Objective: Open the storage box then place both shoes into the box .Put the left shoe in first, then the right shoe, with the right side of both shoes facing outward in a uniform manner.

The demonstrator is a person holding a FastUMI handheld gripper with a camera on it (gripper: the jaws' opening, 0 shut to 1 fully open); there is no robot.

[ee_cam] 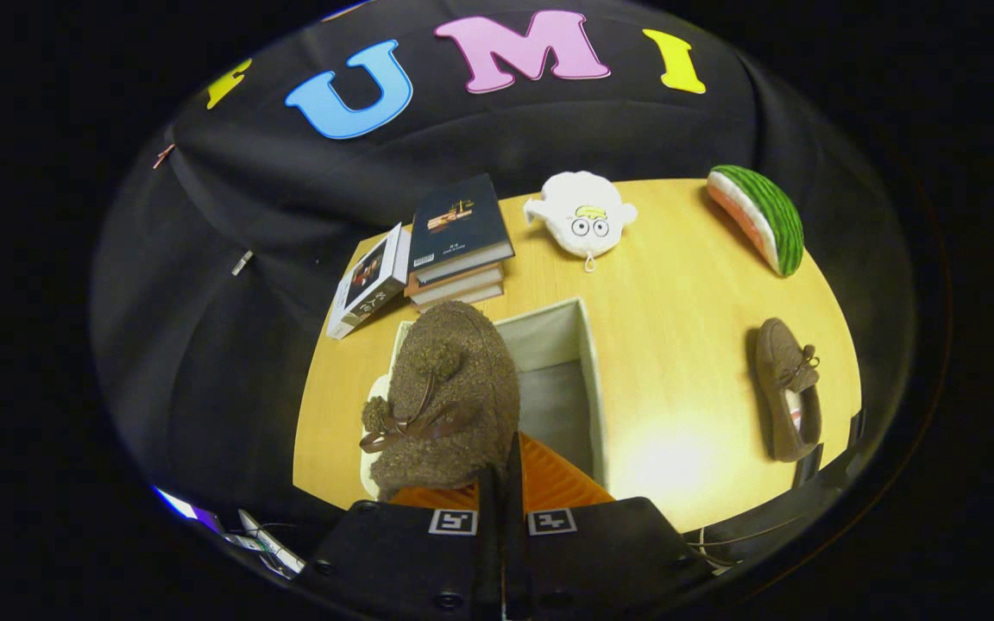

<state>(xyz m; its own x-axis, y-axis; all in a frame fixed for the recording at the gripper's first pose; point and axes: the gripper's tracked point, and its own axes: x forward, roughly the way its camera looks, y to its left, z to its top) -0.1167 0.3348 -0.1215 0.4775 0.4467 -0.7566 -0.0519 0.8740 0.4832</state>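
Observation:
A fuzzy brown shoe (pixel 449 397) with a pompom and bow hangs toe-away in my gripper (pixel 501 483), whose fingers are shut on its heel edge. It hovers over the left half of the open grey storage box (pixel 583 362), which stands on the wooden table (pixel 678 345). The box's inside looks bare where it shows past the shoe. The second brown shoe (pixel 786 388) lies flat on the table to the right of the box, apart from it.
A stack of books (pixel 458 237) and a white carton (pixel 368 280) sit beyond the box at the back left. A white plush toy (pixel 583 216) and a watermelon-slice cushion (pixel 760 216) lie at the back of the table.

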